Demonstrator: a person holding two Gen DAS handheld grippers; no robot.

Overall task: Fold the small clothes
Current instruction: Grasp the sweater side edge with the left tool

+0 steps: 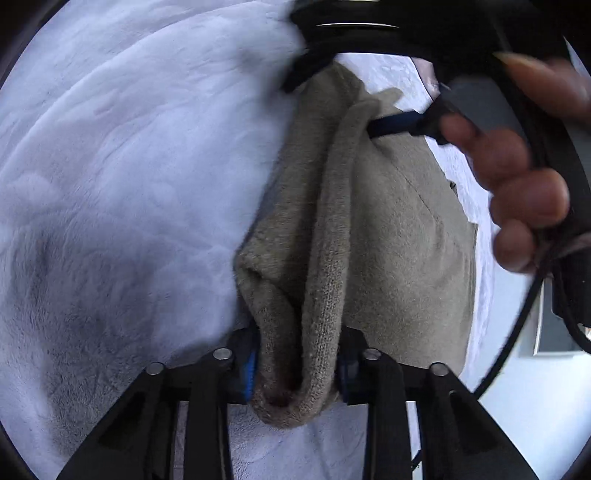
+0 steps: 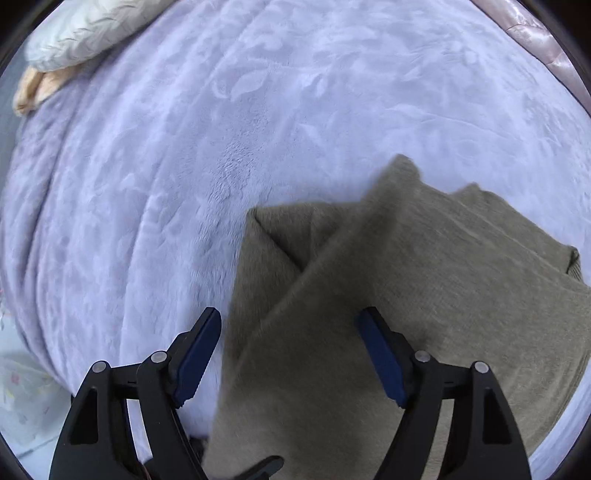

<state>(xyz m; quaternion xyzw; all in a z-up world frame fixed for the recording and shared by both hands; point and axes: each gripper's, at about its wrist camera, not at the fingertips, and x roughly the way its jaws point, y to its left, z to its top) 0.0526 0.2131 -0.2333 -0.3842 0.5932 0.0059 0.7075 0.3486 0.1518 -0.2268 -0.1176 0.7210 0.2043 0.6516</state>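
Observation:
An olive-grey knit garment lies on a pale lavender plush blanket. My left gripper is shut on a bunched fold of the garment, which rises between its blue pads. In the left wrist view, the right gripper reaches in from the upper right, one blue-padded finger against the garment's far part, held by a hand. In the right wrist view, my right gripper is open above the garment, which lies partly folded with an overlapping flap; nothing is between the pads.
The blanket covers a bed. A cream pillow or bedding and a tan cloth lie at the far left corner. A pinkish headboard edge shows at upper right. A black cable hangs at right.

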